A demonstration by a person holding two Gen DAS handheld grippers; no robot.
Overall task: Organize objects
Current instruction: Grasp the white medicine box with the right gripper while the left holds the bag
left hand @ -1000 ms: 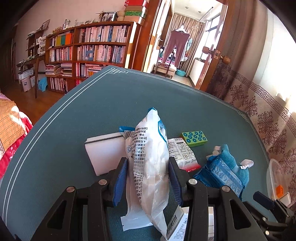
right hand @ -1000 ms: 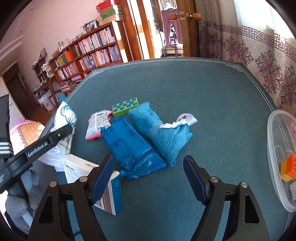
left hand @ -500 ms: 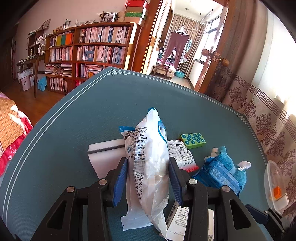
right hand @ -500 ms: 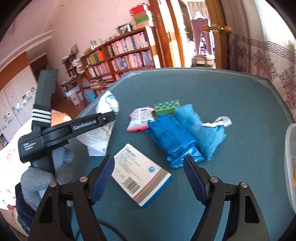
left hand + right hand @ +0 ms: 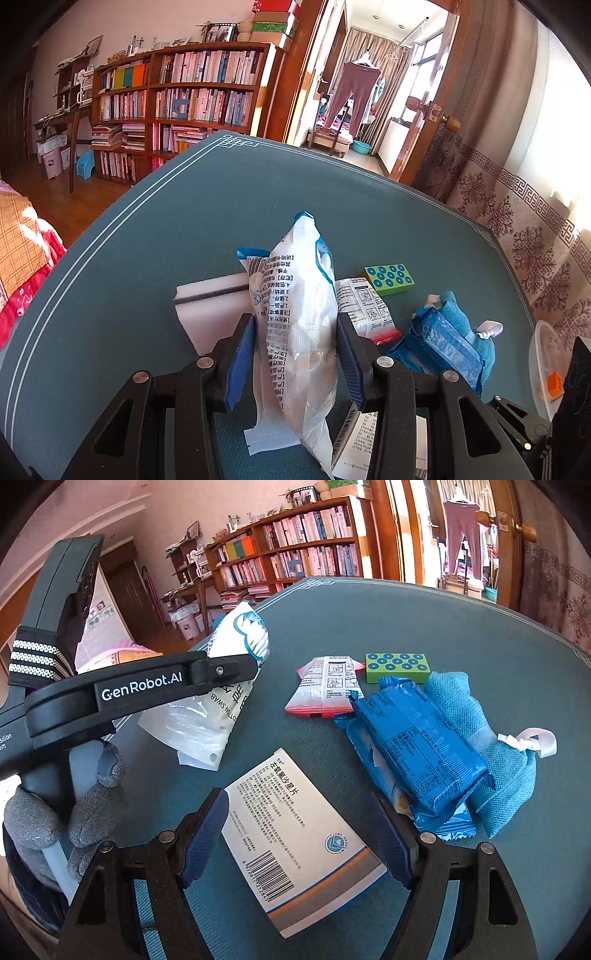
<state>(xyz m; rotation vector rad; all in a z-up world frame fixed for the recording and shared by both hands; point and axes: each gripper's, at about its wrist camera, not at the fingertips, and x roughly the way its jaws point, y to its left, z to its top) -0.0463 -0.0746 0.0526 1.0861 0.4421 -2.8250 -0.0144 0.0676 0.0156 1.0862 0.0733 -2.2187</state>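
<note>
My left gripper [image 5: 295, 354] is shut on a white cotton swab bag [image 5: 299, 317] and holds it above the table; the bag also shows in the right wrist view [image 5: 221, 701]. My right gripper [image 5: 301, 834] is open, its fingers on either side of a white medicine box [image 5: 299, 842] lying flat on the teal table [image 5: 443, 620]. Beside it lie a blue packet [image 5: 417, 749], a blue cloth pouch [image 5: 491, 749], a small red-edged sachet [image 5: 325, 690] and a green dotted block [image 5: 397, 666].
A white sponge block [image 5: 210, 306] lies behind the left gripper. A clear plastic container [image 5: 546, 365] holding an orange piece sits at the table's right edge. A patterned curtain [image 5: 535, 229] hangs to the right; bookshelves [image 5: 177, 96] stand behind.
The right gripper has swung left and come down over the medicine box, which now lies between its fingers. The left gripper still holds the swab bag, shifted slightly back.
</note>
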